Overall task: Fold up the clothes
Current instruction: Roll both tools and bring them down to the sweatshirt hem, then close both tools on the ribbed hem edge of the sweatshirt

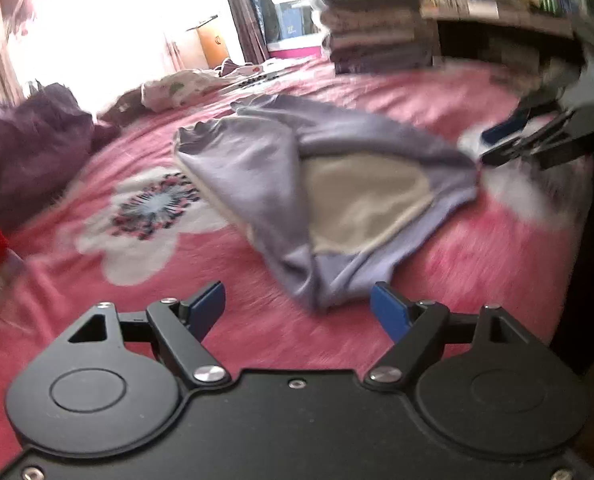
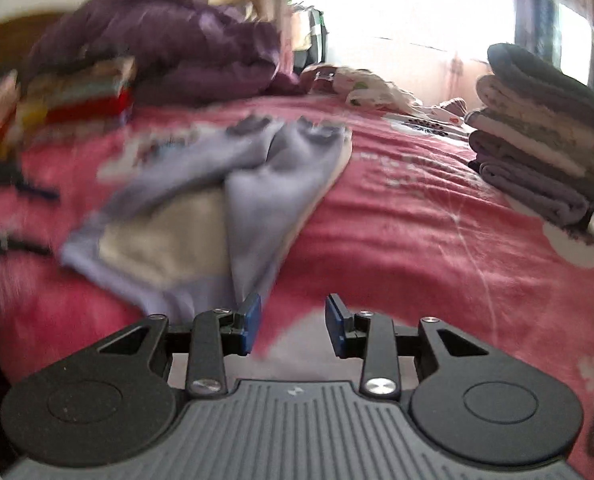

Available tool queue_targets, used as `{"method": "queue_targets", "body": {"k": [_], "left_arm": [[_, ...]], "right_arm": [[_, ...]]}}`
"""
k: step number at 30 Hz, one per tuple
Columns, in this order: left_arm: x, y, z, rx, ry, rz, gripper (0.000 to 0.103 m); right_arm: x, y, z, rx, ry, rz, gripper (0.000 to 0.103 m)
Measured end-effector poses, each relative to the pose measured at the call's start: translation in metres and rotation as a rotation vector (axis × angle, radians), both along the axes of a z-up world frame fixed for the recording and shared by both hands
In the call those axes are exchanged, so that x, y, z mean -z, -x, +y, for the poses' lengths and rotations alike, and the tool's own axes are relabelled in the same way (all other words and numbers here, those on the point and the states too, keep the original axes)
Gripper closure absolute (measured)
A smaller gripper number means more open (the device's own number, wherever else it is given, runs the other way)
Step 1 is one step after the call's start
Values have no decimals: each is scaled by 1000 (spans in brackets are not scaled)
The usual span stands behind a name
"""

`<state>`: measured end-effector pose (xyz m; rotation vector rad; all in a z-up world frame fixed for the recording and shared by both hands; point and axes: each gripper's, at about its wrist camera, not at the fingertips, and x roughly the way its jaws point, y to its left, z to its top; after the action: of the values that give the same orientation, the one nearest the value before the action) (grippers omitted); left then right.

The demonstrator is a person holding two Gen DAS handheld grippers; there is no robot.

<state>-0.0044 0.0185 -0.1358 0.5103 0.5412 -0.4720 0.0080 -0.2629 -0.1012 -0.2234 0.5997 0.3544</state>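
A lilac garment with a beige inner panel lies crumpled on the pink bedspread. My left gripper is open just short of its near corner, nothing between the blue pads. The right gripper shows at the right of the left wrist view, beside the garment's far corner. In the right wrist view the same lilac garment stretches away ahead and to the left. My right gripper is open, its left pad close to the garment's near tip; nothing is held.
A stack of folded grey and purple towels stands on the bed's right side. A purple duvet and a colourful folded pile lie at the far left. A white patterned cloth sits further back. The bed's edge drops off at the right.
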Motion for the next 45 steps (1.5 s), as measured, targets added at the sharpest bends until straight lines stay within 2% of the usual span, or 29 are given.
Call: {"method": "queue_targets", "body": {"k": [2,3,7,11,13,16,18,20,23,25,31,34,36,37,41,45], "left_arm": [[13,5,-13,25,-163,-63,23],[17,6,-18,37,-208,-97,23],[28,5,-33,57,-314,-218,23],[37,4,-44,71,-407,-330,22],[35,7,-43,54,-425,-354,22],[34,9,-43,27,-445,-385,22],[35,5,-45,13,-444,-396,28],[37,-1,-49,0,-425,-386,41],[36,-6,-53,-26,-405,-354,50],[34,-3,-51,-29,-395,-332,50],[30,1,-46,-8,-369,-309,50],[22,4,-47,-16,-305,-308,50],[18,10,-52,12,-280,-321,50],[18,14,-56,38,-293,-339,50],[35,24,-74,160,-439,-395,52],[36,26,-96,212,-467,-423,53]], "right_arm": [[9,11,10,-42,97,-19,66],[11,14,17,-57,144,-43,66],[17,18,44,-116,308,-126,66],[25,15,61,-156,413,-194,65],[29,11,65,-163,451,-223,63],[24,16,66,-159,453,-212,63],[24,19,66,-148,447,-212,62],[26,21,67,-139,438,-217,62],[26,10,66,-125,400,-209,62],[24,5,65,-112,377,-201,62],[19,29,65,-150,376,-179,63],[15,30,69,-168,387,-155,63],[13,30,72,-173,390,-142,63],[13,31,73,-170,387,-143,63],[15,30,75,-160,396,-157,60],[14,32,74,-151,398,-168,56]]}}
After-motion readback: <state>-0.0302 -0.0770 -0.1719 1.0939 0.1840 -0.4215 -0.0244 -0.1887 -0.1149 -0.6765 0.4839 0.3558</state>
